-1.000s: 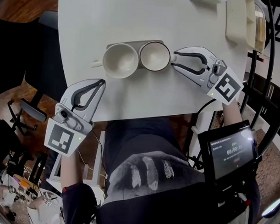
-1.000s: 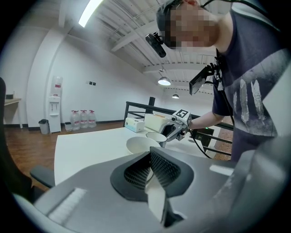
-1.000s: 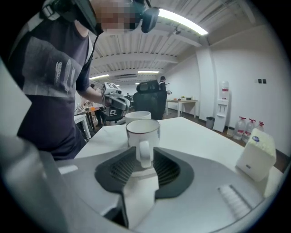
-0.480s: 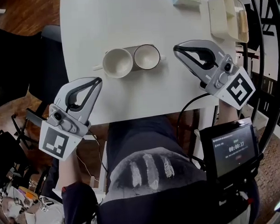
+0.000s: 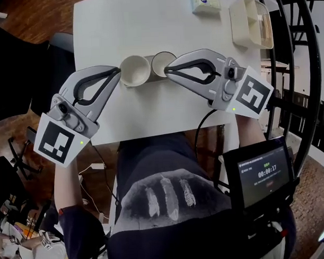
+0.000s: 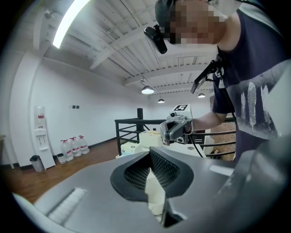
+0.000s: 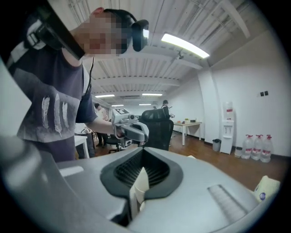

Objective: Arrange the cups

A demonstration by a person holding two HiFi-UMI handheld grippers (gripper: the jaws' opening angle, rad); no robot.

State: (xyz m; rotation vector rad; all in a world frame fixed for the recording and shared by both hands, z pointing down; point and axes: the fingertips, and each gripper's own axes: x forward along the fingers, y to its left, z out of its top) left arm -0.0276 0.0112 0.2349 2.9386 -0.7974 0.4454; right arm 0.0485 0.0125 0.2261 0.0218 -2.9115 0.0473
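Two white cups stand side by side on a grey mat (image 5: 148, 81) near the middle of the white table (image 5: 148, 26): a larger cup (image 5: 133, 70) on the left and a smaller cup (image 5: 160, 61) on the right. Both grippers are lifted above the table and point inward at each other. My left gripper (image 5: 118, 72) (image 6: 151, 154) is shut and empty, its tip over the larger cup's left side. My right gripper (image 5: 167, 69) (image 7: 143, 154) has just closed its jaws with nothing between them, and its tip overlaps the smaller cup. Each gripper view shows the other gripper across from it.
A tissue box (image 5: 205, 1) and a white tray-like box (image 5: 248, 19) sit at the table's far right. A black railing (image 5: 298, 68) runs along the right side. A screen (image 5: 261, 173) hangs at the person's waist. A dark chair (image 5: 48, 61) stands left of the table.
Both grippers have risen and swung inward until their tips nearly face each other over the cups. The right jaws went from open to shut, away from the smaller cup's handle.
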